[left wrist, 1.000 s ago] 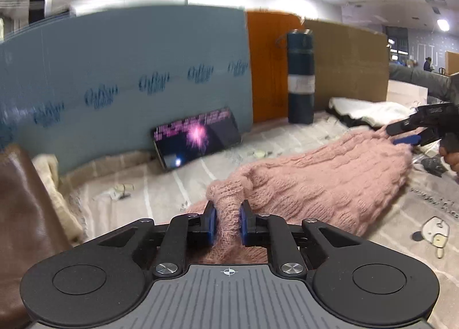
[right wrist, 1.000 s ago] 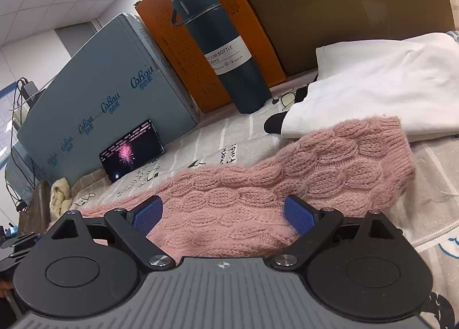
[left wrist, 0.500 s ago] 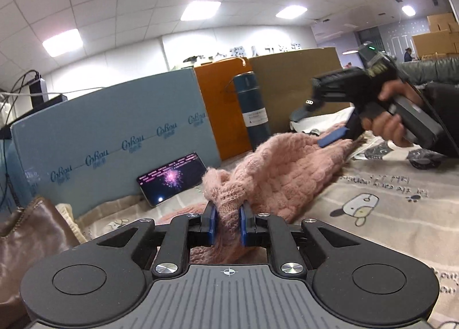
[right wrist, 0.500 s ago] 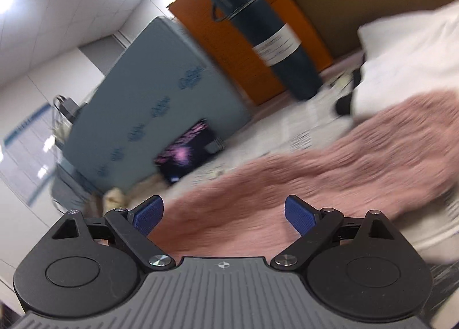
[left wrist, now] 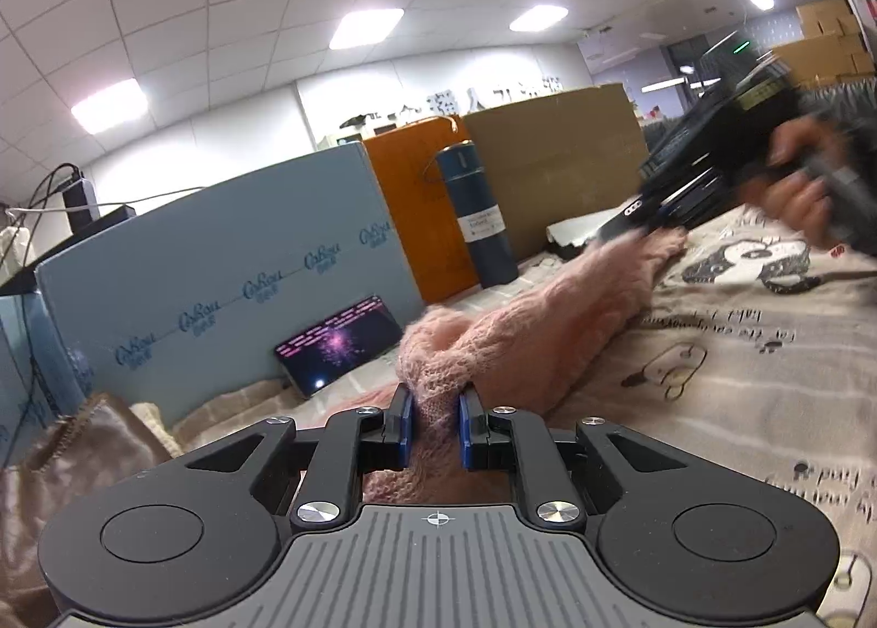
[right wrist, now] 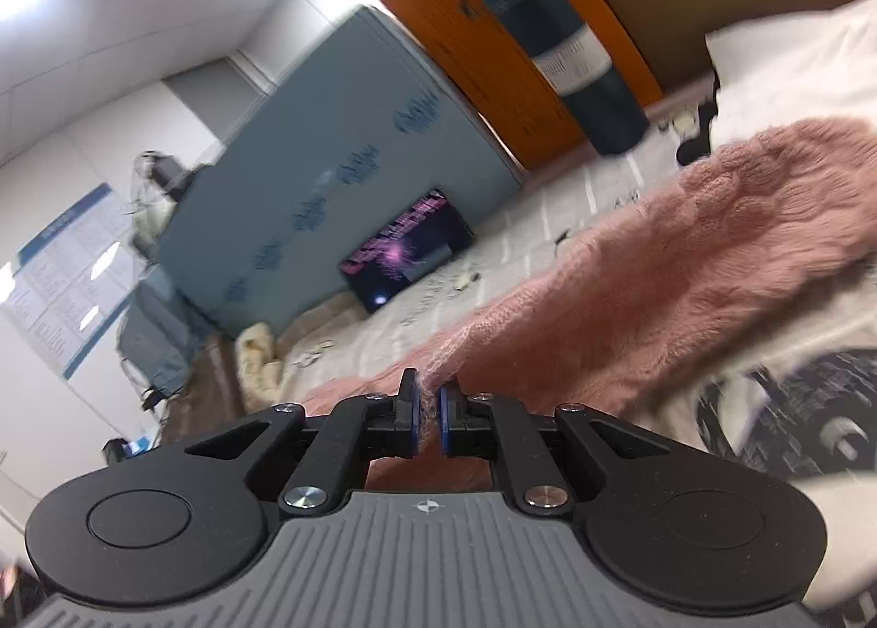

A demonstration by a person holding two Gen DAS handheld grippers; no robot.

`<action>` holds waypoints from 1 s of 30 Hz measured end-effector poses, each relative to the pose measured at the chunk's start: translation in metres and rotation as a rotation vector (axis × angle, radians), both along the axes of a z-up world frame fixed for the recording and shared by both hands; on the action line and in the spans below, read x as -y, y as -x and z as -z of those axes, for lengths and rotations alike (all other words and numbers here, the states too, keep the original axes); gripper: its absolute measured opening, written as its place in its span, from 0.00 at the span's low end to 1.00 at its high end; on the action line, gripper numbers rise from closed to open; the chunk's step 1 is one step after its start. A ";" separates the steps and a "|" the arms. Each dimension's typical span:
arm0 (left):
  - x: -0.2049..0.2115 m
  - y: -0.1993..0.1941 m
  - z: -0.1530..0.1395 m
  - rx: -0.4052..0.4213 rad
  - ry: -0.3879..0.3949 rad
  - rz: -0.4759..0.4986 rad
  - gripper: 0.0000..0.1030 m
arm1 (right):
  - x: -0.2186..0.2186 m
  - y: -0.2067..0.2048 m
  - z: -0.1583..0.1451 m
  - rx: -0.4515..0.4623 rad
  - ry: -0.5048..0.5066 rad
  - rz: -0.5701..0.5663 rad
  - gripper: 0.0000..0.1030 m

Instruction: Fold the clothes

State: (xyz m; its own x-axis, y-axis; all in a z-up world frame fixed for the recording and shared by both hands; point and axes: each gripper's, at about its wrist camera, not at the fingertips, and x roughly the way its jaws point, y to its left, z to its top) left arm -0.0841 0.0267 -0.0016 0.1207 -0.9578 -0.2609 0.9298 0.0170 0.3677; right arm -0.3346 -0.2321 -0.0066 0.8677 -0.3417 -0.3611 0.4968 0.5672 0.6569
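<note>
Left gripper [left wrist: 433, 428] pinching a pink sweater [left wrist: 537, 321]

Its two blue-padded fingers are closed on a bunched fold of the knit, which stretches away across a printed bedsheet [left wrist: 740, 354] to the right gripper [left wrist: 647, 222], blurred and held in a hand [left wrist: 795, 184], at the far end of the sweater. Behind stand a blue board [left wrist: 219, 272], a lit phone [left wrist: 340, 343] propped against it, and a dark blue flask [left wrist: 477, 217].
</note>
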 end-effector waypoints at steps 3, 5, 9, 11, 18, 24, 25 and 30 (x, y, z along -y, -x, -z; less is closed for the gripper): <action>-0.004 0.002 0.002 0.018 -0.043 -0.002 0.15 | -0.029 0.023 -0.007 0.001 0.023 -0.027 0.06; -0.005 0.004 0.004 0.029 -0.080 -0.002 0.15 | -0.045 0.032 -0.007 -0.023 0.033 -0.045 0.06; -0.009 0.008 0.012 0.042 -0.160 -0.016 0.16 | -0.061 0.038 0.011 -0.096 -0.002 -0.088 0.06; -0.014 0.009 0.017 0.031 -0.194 -0.040 0.20 | -0.064 0.041 0.021 -0.124 -0.029 -0.105 0.06; -0.034 0.003 0.007 -0.103 -0.169 -0.129 0.41 | -0.074 0.068 0.028 -0.147 0.009 -0.148 0.39; -0.009 0.028 0.000 -0.161 -0.054 -0.056 0.81 | -0.053 0.124 0.011 -0.029 0.091 0.235 0.65; -0.002 0.034 0.003 -0.146 -0.064 -0.039 0.81 | -0.048 0.131 0.011 -0.052 0.112 0.333 0.67; 0.022 0.046 0.016 -0.084 -0.135 -0.040 0.81 | -0.009 0.148 0.019 -0.190 0.035 0.674 0.67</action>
